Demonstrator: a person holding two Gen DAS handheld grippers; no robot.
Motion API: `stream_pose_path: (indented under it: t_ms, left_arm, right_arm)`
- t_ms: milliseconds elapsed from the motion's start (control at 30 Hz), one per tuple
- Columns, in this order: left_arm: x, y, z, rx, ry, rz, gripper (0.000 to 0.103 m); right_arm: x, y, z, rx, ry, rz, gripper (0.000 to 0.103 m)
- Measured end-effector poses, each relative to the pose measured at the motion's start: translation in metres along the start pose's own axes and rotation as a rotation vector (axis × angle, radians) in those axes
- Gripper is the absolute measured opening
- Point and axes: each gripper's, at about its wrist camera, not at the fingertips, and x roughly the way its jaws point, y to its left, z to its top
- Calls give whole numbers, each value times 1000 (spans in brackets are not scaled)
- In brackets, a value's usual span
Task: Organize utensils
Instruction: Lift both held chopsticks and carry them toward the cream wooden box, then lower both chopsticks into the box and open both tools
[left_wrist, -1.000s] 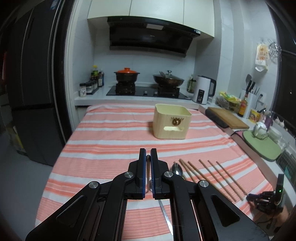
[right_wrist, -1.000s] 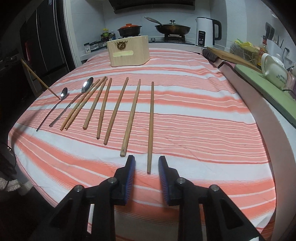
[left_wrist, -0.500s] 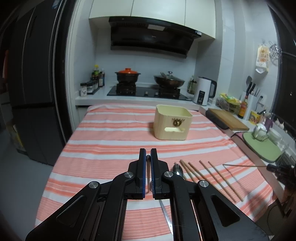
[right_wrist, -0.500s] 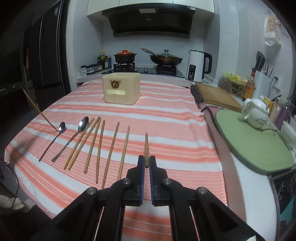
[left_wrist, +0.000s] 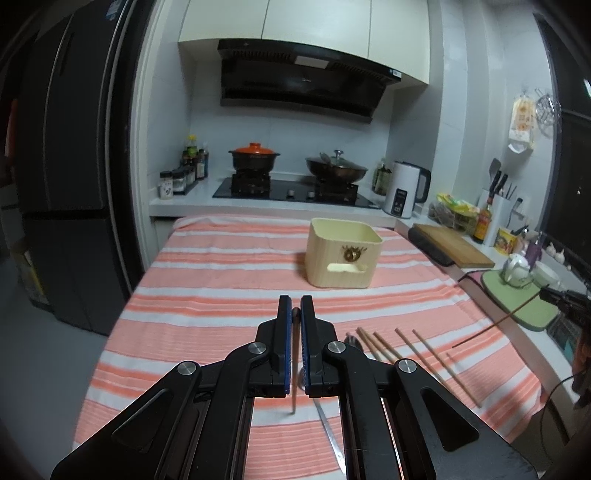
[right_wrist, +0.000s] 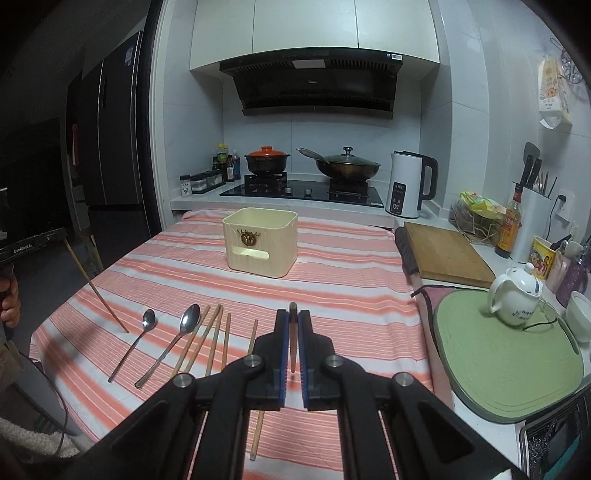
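A cream utensil box (left_wrist: 343, 256) stands on the striped cloth; it also shows in the right wrist view (right_wrist: 260, 246). My left gripper (left_wrist: 294, 314) is shut on a chopstick (left_wrist: 294, 354), held above the table, its tip pointing down. My right gripper (right_wrist: 293, 320) is shut on another chopstick (right_wrist: 293, 339), lifted above the cloth. Several chopsticks (right_wrist: 207, 339) and two spoons (right_wrist: 147, 321) lie in a row on the cloth at the near left of the right wrist view. The row also shows in the left wrist view (left_wrist: 424, 350).
A stove with a red-lidded pot (right_wrist: 266, 158) and a wok (right_wrist: 347, 166) is behind the table. A white kettle (right_wrist: 408, 188), cutting board (right_wrist: 445, 254), green mat (right_wrist: 506, 358) and teapot (right_wrist: 517, 295) line the right counter. A dark fridge (left_wrist: 62, 166) stands left.
My right gripper closed on a chopstick and lifted it off the cloth, rising and tilting up. My left gripper stayed shut on its chopstick and rose slightly.
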Motion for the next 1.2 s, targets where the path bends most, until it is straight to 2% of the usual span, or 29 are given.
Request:
stream_pose_path:
  t_ms: [367,567,867,1067,1200]
  left_arm:
    - [4,0,14,-3,-6,-27,2]
    - [10,3,40,0,-13,-43,2]
    - [22,-5,100,0,-38,-94,2]
    - [55,-16,156,-25,-25,-146,2]
    - [81,-25,200,-55,-52,-174,2]
  right_arm:
    - [0,2,22,7,-41,48,5]
    - [7,3,45,5,-66,85,5]
    - [28,11,98,-9,-99,142,5]
    - [56,14,147,6,-106,178,5]
    - [76,18,185,11,-136,182,5]
